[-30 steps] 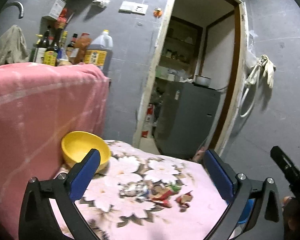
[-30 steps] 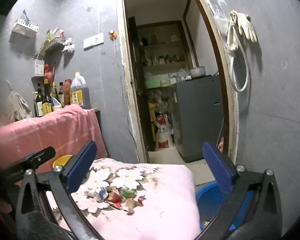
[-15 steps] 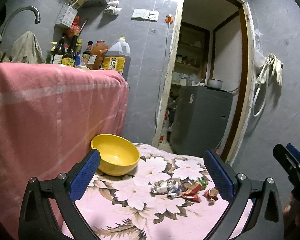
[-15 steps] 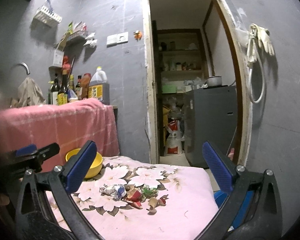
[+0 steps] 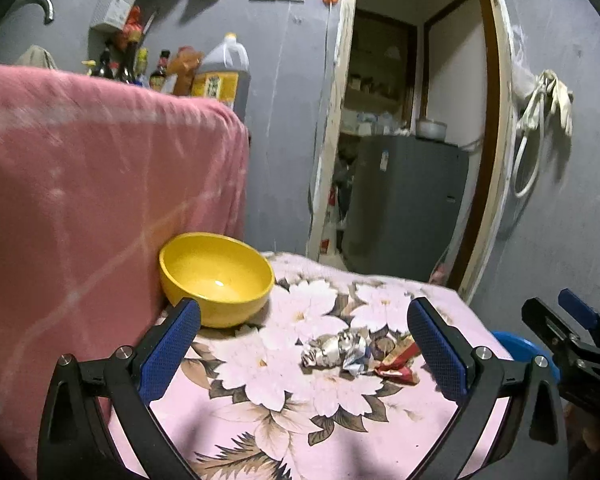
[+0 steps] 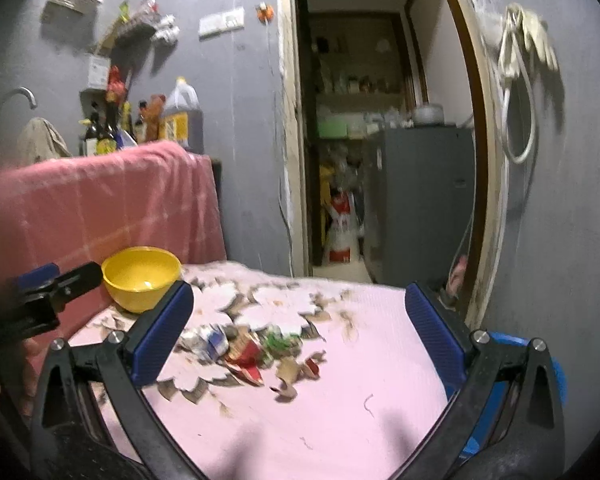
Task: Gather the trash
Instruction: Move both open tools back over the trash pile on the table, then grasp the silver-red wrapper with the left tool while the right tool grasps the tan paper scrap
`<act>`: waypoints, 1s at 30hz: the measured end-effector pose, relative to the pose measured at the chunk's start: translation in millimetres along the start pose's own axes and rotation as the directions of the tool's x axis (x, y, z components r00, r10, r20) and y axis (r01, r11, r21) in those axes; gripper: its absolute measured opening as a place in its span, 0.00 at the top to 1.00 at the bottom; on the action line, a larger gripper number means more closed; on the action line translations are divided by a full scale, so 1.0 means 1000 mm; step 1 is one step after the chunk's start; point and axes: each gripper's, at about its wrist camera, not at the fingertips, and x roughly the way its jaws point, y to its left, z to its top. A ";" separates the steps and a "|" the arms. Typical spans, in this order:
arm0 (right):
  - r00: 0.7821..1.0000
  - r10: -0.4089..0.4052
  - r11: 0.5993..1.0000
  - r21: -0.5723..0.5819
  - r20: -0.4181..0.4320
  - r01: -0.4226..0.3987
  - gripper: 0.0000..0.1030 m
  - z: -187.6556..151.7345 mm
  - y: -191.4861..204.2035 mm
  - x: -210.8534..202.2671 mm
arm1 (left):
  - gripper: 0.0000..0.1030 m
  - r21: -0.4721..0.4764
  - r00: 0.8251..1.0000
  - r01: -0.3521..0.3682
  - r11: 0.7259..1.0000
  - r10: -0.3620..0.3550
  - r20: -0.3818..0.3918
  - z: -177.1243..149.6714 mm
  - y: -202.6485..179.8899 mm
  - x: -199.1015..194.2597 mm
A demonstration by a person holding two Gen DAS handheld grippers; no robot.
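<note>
Between the wide-spread fingers of the left claw [image 5: 304, 344] lies the crumpled foil wrapper [image 5: 334, 350], with a red wrapper [image 5: 396, 362] just inside its right finger. Both sit on the pink floral cloth of the worktop [image 5: 300, 420]. Since a second ago both cameras have dropped and closed in: the trash pile now sits larger and lower in both views, so the approach is underway and no piece is gripped yet.

Right claw [image 6: 300, 336] is also wide and empty. The same trash pile [image 6: 252, 348] lies between its fingers, a bit nearer the left one, with brown scraps [image 6: 288, 376] on the near side of the pile; that view is motion-blurred.

Yellow bowl [image 5: 216, 276] stands ahead-left of the left claw, just past its left fingertip, against the draped pink towel [image 5: 100, 200]. Blue basin [image 6: 556, 372] sits low, outside the right claw's right finger, off the worktop edge; likely the drop spot, though that is a guess. Bottles and an oil jug [image 5: 224, 76] stand far behind the towel, with the doorway and a grey fridge [image 5: 404, 204] straight ahead.

Nothing blocks the pile. Main risk: both claws converge on one small heap and could collide.
</note>
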 end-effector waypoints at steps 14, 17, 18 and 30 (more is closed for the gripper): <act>0.969 -0.012 1.000 0.006 -0.247 0.014 0.00 -0.027 -0.017 0.057 | 0.03 -0.023 0.956 0.001 1.000 -0.008 -0.294 -0.014 0.008 0.082; 0.950 0.006 1.000 0.000 -0.312 -0.006 0.04 -0.035 -0.017 0.069 | 0.05 -0.059 0.939 0.005 0.998 -0.025 -0.343 -0.016 0.013 0.097; 0.946 0.009 1.000 -0.001 -0.325 -0.010 0.07 -0.036 -0.016 0.072 | 0.08 -0.072 0.934 0.007 0.997 -0.032 -0.357 -0.017 0.015 0.100; 0.892 0.070 0.998 0.032 -0.447 -0.062 0.24 -0.040 -0.014 0.111 | 0.30 -0.216 0.866 0.060 0.974 -0.159 -0.475 -0.020 0.029 0.135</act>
